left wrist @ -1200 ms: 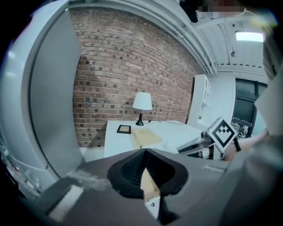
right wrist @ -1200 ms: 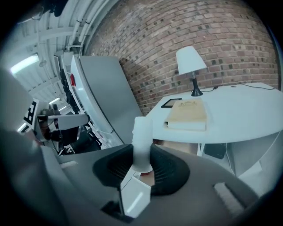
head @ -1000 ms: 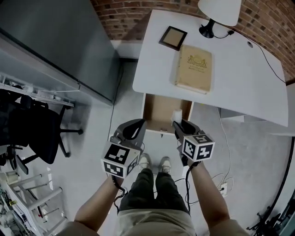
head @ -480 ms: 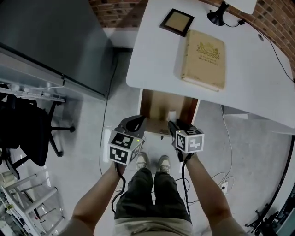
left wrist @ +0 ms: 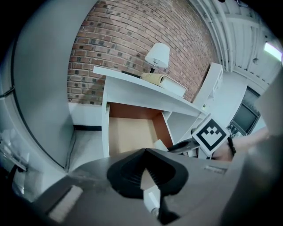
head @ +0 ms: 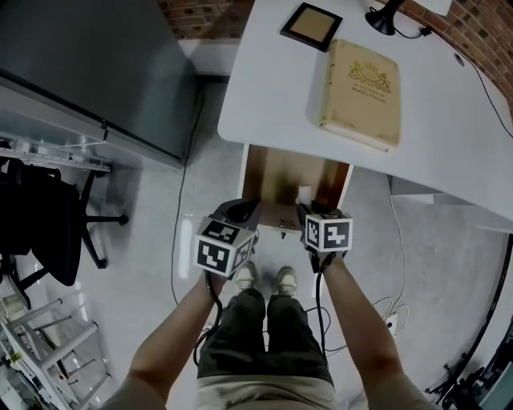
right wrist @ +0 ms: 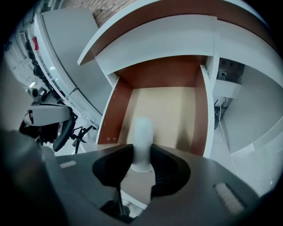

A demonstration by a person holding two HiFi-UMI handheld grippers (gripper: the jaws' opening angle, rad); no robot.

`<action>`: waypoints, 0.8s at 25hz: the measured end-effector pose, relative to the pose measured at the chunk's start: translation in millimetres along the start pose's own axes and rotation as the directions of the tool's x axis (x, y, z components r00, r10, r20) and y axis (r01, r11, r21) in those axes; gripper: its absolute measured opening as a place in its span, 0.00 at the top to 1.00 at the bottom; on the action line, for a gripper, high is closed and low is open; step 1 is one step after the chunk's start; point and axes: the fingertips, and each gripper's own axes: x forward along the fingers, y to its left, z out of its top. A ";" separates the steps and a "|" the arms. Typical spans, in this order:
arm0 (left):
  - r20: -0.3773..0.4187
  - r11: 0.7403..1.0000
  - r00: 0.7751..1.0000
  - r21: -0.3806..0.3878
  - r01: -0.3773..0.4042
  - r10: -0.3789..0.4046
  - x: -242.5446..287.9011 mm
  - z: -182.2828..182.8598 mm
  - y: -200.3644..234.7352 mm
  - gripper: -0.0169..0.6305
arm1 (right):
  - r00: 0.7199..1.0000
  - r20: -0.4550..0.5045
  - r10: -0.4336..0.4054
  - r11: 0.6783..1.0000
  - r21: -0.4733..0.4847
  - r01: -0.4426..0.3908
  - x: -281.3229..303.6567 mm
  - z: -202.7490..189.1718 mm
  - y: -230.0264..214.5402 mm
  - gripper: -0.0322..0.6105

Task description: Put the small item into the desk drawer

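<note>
— Moved in closer over the last second, with both grippers nearer the drawer front and the desktop higher in the head view.
— Opening now at the right gripper, with the small white item between the pads, blurred, probably slipping free already. Hanging above the open drawer, just past its near edge.
— Best handled how?
— Hold level, spread the jaws fully, release onto the bare wooden floor, then draw straight back without clipping the item.
— And the left gripper?
— Closed tip to tip, holding nothing, just beside the right one at the drawer front. Likely well placed for pushing the front shut afterwards.
— Anything in the way?
— Nothing else seen inside the drawer. Mind the desk top overhanging its back; stay low, near the front. Farther off on the desktop: tan book, picture frame, lamp base. Off to the left, well apart: grey cabinet and black office chair.
</note>
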 end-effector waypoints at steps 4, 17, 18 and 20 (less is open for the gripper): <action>0.021 1.000 1.000 -0.006 -0.002 0.002 -2.7 0.5 -5.8 0.97 | 1.000 -0.011 0.012 1.000 0.006 -0.012 -1.1 -7.5 -2.2 0.72; 0.050 1.000 0.999 -0.009 -0.014 0.014 -43.9 21.8 -36.3 0.97 | 0.995 0.065 0.071 0.998 -0.002 -0.071 -69.2 1.4 15.5 0.81; 0.056 1.000 0.998 -0.003 -0.016 0.016 -51.2 27.2 -39.9 0.97 | 0.994 0.080 0.076 0.997 -0.004 -0.076 -80.7 5.0 19.4 0.83; 0.070 1.000 0.997 0.014 -0.021 0.020 -67.9 39.3 -47.9 0.97 | 0.989 0.115 0.088 0.996 -0.017 -0.087 -106.7 14.3 28.8 0.87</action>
